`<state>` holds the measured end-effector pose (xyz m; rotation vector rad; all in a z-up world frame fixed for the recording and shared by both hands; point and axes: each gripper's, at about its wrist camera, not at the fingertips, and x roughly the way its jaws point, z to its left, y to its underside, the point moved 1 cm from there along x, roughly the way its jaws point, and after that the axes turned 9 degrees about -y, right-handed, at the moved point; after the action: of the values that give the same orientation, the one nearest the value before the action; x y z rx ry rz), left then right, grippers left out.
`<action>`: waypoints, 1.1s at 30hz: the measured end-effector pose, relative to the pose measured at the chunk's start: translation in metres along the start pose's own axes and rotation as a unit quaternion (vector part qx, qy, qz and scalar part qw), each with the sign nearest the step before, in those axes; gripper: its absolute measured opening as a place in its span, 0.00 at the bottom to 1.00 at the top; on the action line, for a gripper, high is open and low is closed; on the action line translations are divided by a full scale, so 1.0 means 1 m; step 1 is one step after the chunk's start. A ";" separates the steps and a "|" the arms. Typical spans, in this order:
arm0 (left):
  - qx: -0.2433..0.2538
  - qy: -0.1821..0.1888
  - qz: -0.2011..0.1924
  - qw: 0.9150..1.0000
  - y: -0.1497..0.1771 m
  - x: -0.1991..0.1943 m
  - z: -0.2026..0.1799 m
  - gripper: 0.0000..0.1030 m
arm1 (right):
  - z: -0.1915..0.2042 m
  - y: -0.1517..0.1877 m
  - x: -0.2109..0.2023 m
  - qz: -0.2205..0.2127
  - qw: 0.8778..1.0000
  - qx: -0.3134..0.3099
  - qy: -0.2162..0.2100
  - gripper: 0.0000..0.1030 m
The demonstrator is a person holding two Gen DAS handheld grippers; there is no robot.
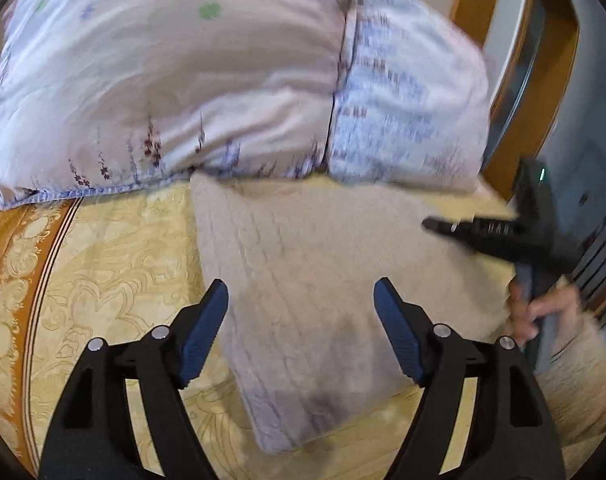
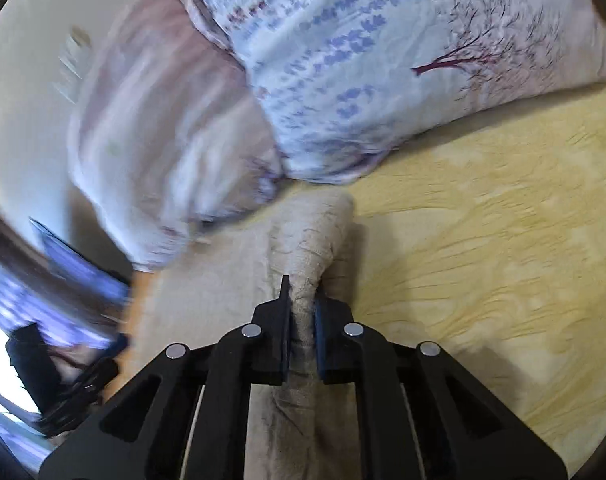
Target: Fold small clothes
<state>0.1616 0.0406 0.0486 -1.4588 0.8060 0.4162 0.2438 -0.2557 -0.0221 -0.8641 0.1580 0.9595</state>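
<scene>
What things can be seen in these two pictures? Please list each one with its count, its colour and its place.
knit garment: one, beige, spread on the bedsheet in front of the quilt; a bunched fold of it sits between the right gripper's pads.
quilt: one, pale pink and light blue with flower and tree prints, piled at the far side of the bed.
bedsheet: one, yellow with an orange patterned border, under everything.
bed frame: one, wooden, brown, beyond the quilt on the right.
left gripper: one, black with blue pads, open above the garment.
right gripper: one, black, shut on the garment.
hand: one, holding the right gripper's handle.
</scene>
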 end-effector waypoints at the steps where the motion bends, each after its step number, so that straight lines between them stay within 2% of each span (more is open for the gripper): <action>1: 0.008 -0.014 0.018 1.000 0.003 0.010 -0.004 0.73 | -0.002 0.001 0.005 0.007 1.000 0.001 0.011 0.09; 3: 0.022 -0.050 0.028 0.998 0.008 0.022 -0.008 0.77 | 0.001 0.001 0.006 0.010 1.000 -0.013 0.024 0.10; 4: 0.020 -0.054 0.030 0.998 0.010 0.024 -0.008 0.78 | 0.003 0.001 0.003 0.009 0.999 -0.021 0.030 0.11; 6: 0.005 -0.046 0.029 0.999 0.012 0.021 -0.003 0.78 | 0.014 0.004 -0.010 -0.003 0.998 -0.046 0.046 0.22; 8: -0.010 -0.046 0.024 0.999 0.013 0.013 0.005 0.78 | 0.029 0.013 -0.030 -0.026 0.994 -0.085 0.062 0.37; 10: -0.014 -0.067 0.018 0.997 0.017 0.004 0.012 0.79 | 0.045 0.026 -0.050 -0.051 0.989 -0.122 0.061 0.38; 13: -0.015 -0.091 0.012 0.996 0.028 -0.011 0.016 0.81 | 0.066 0.051 -0.066 -0.064 0.982 -0.167 0.055 0.38; 15: -0.014 -0.104 0.014 0.994 0.033 -0.016 0.015 0.81 | 0.078 0.066 -0.067 -0.062 0.977 -0.195 0.060 0.38; 19: 0.008 -0.137 0.015 0.990 0.046 -0.021 0.007 0.81 | 0.097 0.095 -0.053 -0.030 0.963 -0.250 0.095 0.37; 24: 0.025 -0.158 0.032 0.987 0.051 -0.009 0.006 0.83 | 0.084 0.105 -0.028 0.029 0.953 -0.253 0.164 0.37; 30: 0.013 -0.154 0.050 0.987 0.054 0.005 0.012 0.86 | 0.073 0.101 -0.020 0.023 0.950 -0.246 0.191 0.37; 33: -0.005 -0.143 0.042 0.989 0.056 0.001 0.015 0.86 | 0.072 0.099 -0.027 0.011 0.958 -0.226 0.174 0.37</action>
<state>0.1262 0.0611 0.0069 -1.3400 0.6363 0.6783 0.1338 -0.1950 -0.0179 -1.4561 0.2556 0.8684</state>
